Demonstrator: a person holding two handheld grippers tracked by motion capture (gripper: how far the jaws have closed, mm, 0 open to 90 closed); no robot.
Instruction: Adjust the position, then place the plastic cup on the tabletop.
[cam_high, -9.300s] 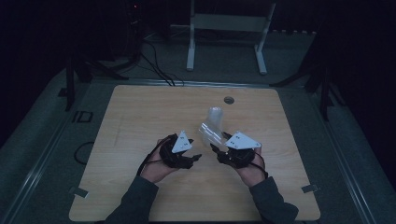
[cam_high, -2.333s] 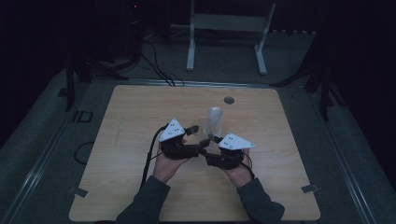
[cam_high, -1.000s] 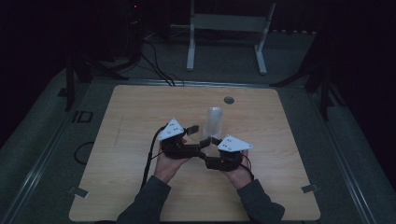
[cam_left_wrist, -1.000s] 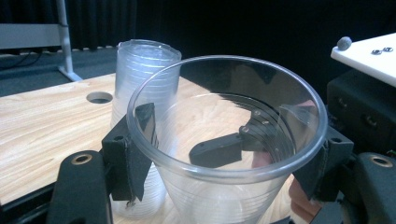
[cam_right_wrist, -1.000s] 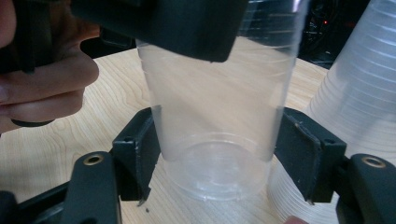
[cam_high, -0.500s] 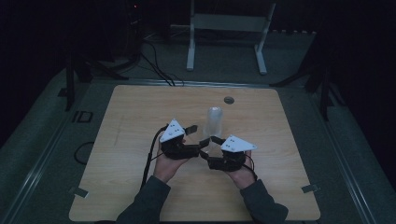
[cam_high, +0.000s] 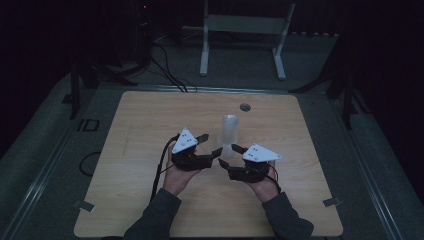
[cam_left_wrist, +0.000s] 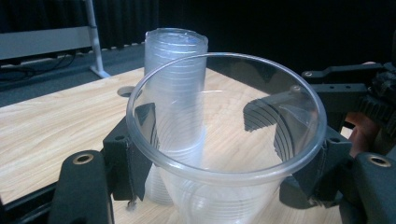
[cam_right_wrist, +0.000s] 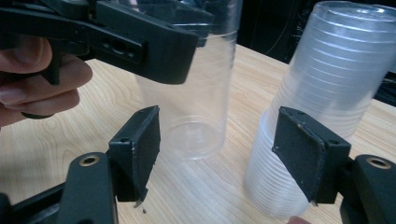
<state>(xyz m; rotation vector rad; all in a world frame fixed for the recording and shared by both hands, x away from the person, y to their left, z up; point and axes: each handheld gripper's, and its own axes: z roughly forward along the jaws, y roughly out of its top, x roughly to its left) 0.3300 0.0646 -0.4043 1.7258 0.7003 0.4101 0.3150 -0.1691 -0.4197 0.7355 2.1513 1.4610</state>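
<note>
A tall stack of clear plastic cups (cam_high: 229, 132) stands upright near the table's middle. My left gripper (cam_high: 211, 143) is shut on a single clear cup (cam_left_wrist: 224, 140), its jaws pressing the cup's sides just under the rim. That cup hangs upright beside the stack (cam_left_wrist: 175, 88), its base close to the wood. My right gripper (cam_right_wrist: 222, 158) stands open, pointing at the gap between the single cup (cam_right_wrist: 196, 107) and the stack (cam_right_wrist: 322, 112), with nothing between its fingers. In the high view the right gripper (cam_high: 229, 154) sits just right of the left one.
The wooden table (cam_high: 140, 130) has a small round grommet (cam_high: 245, 107) at its far edge behind the stack. A white metal stand (cam_high: 242, 30) is on the floor beyond the table, with cables (cam_high: 165, 70) lying to its left.
Earlier the right gripper held the stack tilted and the left was apart. Now the stack is upright and the left gripper holds one cup. Over the last second both hands barely moved.
</note>
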